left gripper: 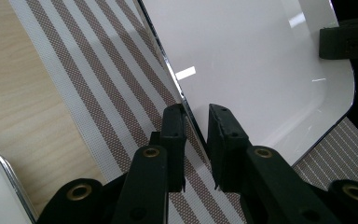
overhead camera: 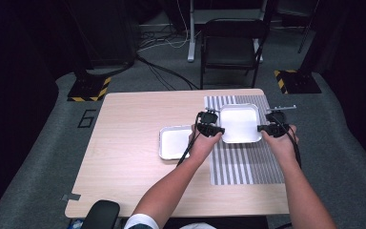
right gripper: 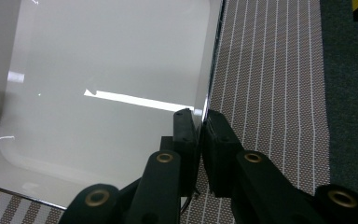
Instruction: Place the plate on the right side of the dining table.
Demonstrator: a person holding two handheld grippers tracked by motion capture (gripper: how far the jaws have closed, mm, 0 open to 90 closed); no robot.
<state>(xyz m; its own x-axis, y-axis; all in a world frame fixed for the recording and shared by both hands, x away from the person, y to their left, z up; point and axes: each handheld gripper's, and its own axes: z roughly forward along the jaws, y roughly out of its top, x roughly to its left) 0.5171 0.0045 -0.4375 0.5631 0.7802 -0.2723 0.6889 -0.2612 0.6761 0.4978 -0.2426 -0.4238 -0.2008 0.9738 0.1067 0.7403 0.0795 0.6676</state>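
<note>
A white square tray (overhead camera: 239,123) sits over the striped placemat (overhead camera: 248,162) on the right half of the table. My left gripper (overhead camera: 218,130) is shut on the tray's left rim (left gripper: 177,88); its jaws stand one on each side of the rim with a narrow slit between them. My right gripper (overhead camera: 262,128) is shut on the opposite rim (right gripper: 209,88), with the jaws pressed close together. The tray (right gripper: 102,79) is bare and glossy inside. From the left gripper view, the right gripper's jaw tip (left gripper: 349,42) shows at the tray's far edge. Whether the tray rests on the mat or is lifted I cannot tell.
A second white tray (overhead camera: 175,142) with a metallic rim lies on the bare wood left of the mat, close to my left hand. A thin grey rod (overhead camera: 282,108) lies at the mat's far right corner. A black folding chair (overhead camera: 231,45) stands beyond the table.
</note>
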